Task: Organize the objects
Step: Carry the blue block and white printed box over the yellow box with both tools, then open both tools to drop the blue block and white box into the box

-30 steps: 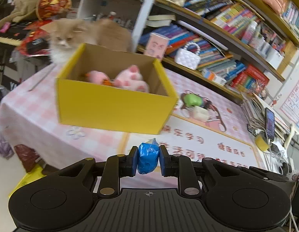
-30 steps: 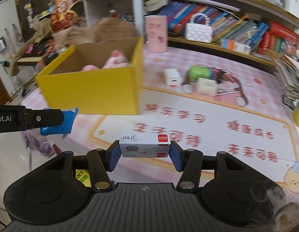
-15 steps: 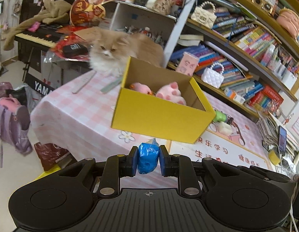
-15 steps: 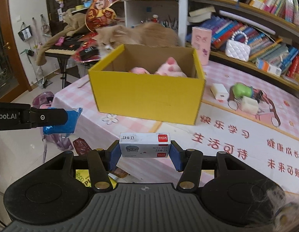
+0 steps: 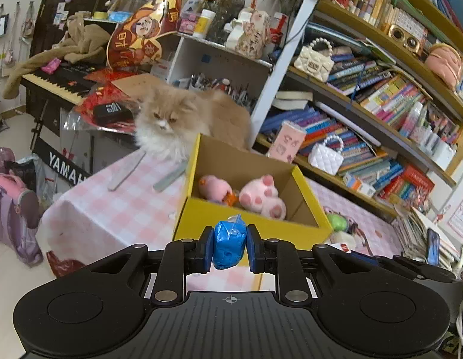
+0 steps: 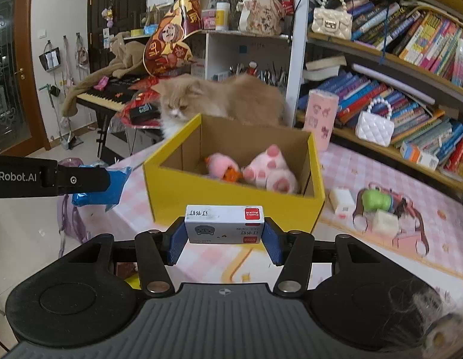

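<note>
The left gripper (image 5: 230,249) clamps a blue packet (image 5: 229,248); the right gripper (image 6: 224,234) grips a white box (image 6: 224,224), perhaps staples; the yellow box (image 6: 231,197) sits just ahead of both.

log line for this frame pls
left gripper: shut on blue packet | right gripper: shut on staples box | yellow box: ahead

Even, bright indoor light is filling both views; fisheye bending is curving the bookshelves (image 5: 381,95) toward three o'clock, and slight blur is softening the yellow box (image 6: 231,191).
</note>
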